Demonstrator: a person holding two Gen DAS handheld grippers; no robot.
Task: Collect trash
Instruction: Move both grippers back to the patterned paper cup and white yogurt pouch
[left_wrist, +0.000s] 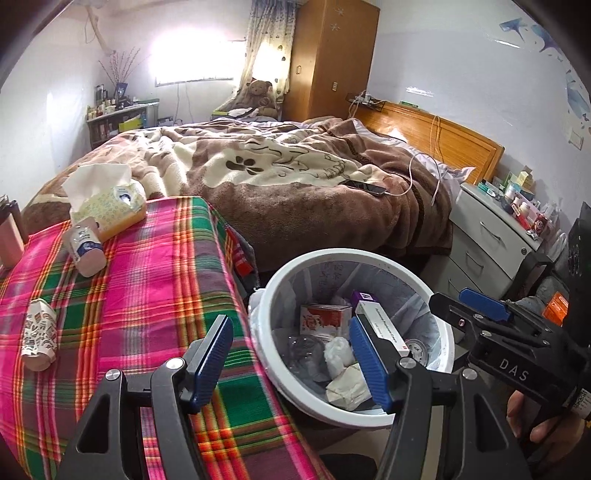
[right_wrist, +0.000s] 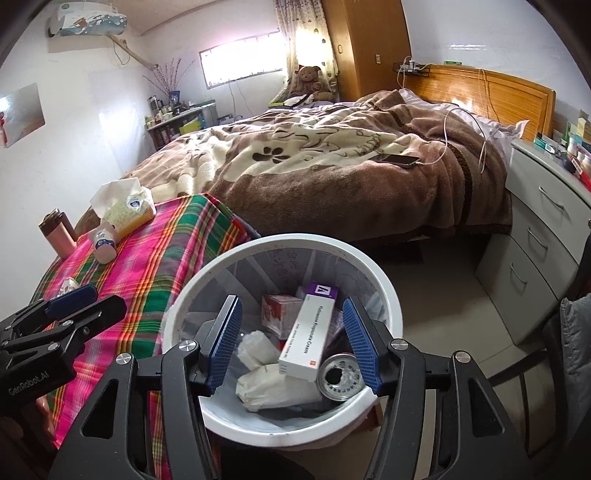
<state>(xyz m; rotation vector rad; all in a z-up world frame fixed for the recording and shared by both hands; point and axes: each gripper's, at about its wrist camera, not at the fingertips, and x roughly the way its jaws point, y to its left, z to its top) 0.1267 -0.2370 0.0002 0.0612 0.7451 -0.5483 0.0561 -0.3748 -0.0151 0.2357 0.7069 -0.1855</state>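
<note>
A white trash bin (left_wrist: 351, 406) (right_wrist: 280, 428) with a clear liner stands beside the plaid-covered table (left_wrist: 147, 295). In it lie a white cream box (right_wrist: 306, 339) (left_wrist: 384, 328), a can (right_wrist: 341, 376), a red-and-white carton (right_wrist: 280, 310), a purple box (right_wrist: 323, 291) and crumpled tissues (right_wrist: 255, 347). My right gripper (right_wrist: 293, 343) hangs open over the bin, nothing between its pads. My left gripper (left_wrist: 291, 358) is open and empty, straddling the bin's left rim and the table edge. On the table lie a patterned paper cup (left_wrist: 38, 334) and a blue-and-white cup (left_wrist: 85, 251).
A tissue pack (left_wrist: 107, 206) and a pink bottle (left_wrist: 9, 236) stand at the table's far side. Behind is a bed with a brown blanket (left_wrist: 277, 177) and a phone (left_wrist: 365, 186). A drawer unit (right_wrist: 543, 236) and a chair (right_wrist: 569, 350) are at the right.
</note>
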